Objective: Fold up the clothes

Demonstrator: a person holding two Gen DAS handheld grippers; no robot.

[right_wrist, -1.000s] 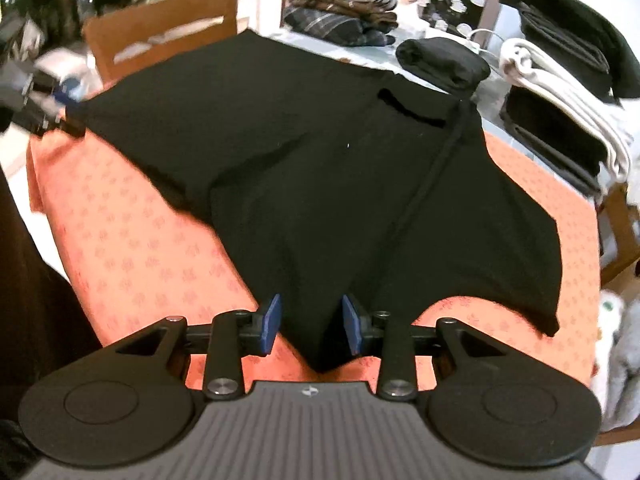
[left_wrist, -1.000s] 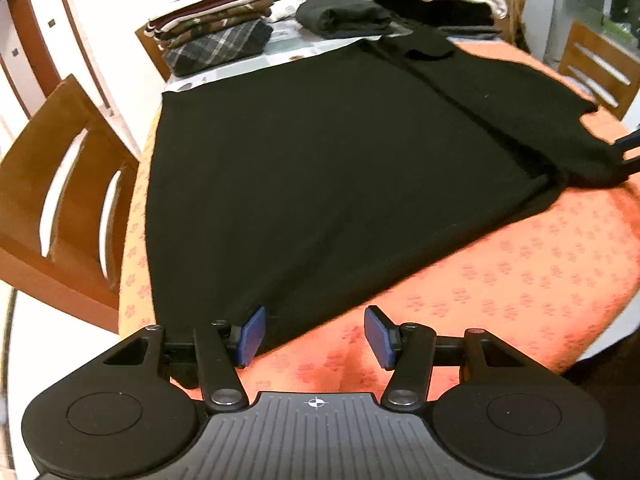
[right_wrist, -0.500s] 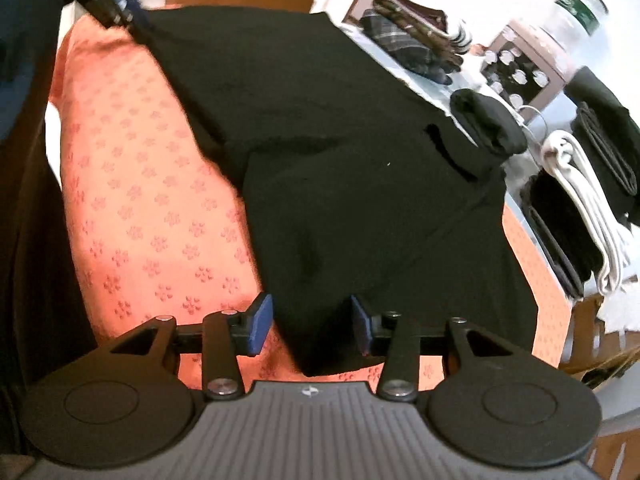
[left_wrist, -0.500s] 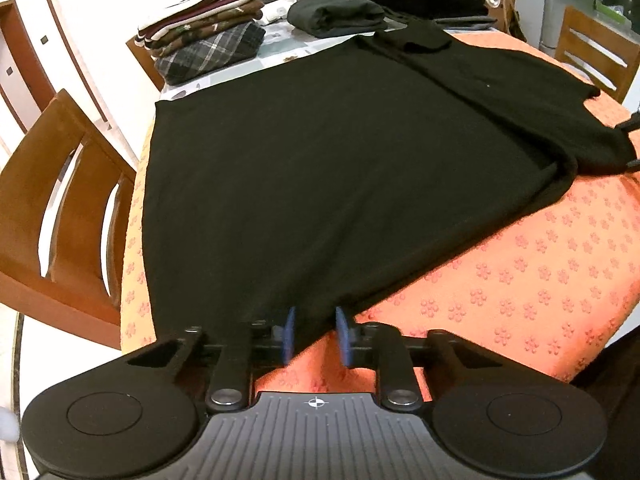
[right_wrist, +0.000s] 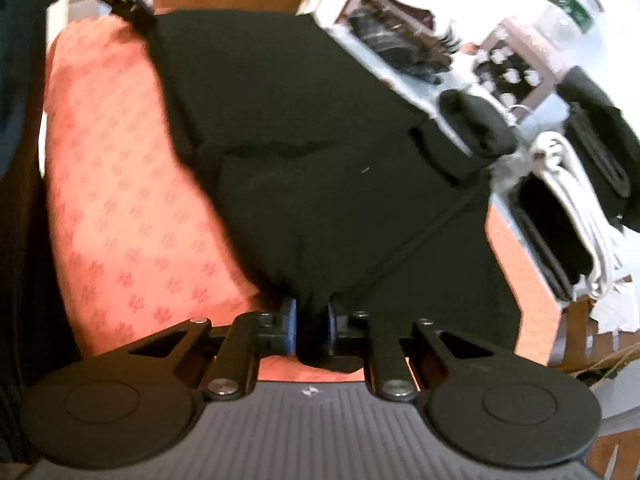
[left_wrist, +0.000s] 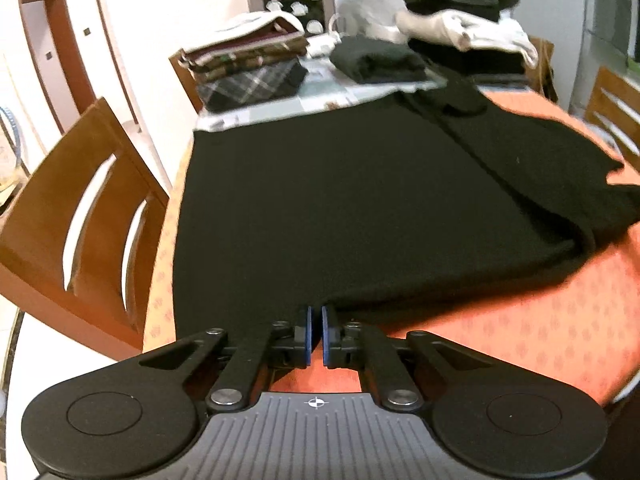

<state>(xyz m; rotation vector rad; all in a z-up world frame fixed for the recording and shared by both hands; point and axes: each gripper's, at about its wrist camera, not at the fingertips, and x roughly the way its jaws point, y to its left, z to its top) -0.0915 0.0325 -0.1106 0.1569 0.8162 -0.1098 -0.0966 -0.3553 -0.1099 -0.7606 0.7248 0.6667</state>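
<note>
Soft, limp black knit top [left_wrist: 360,216], light I'd judge, likely to sag, so corners and hem are the places to pinch. Left gripper [left_wrist: 315,334] has just closed, pads nipping the near hem corner; the garment spreads ahead over the orange flowered tablecloth [left_wrist: 520,320]. Right gripper [right_wrist: 312,332], jaws just closing too, clamps a bunched corner; cloth fans forward.

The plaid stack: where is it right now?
In the left wrist view, the plaid stack sits at the table's far left end, beyond the black garment and left of a folded black item.
</note>
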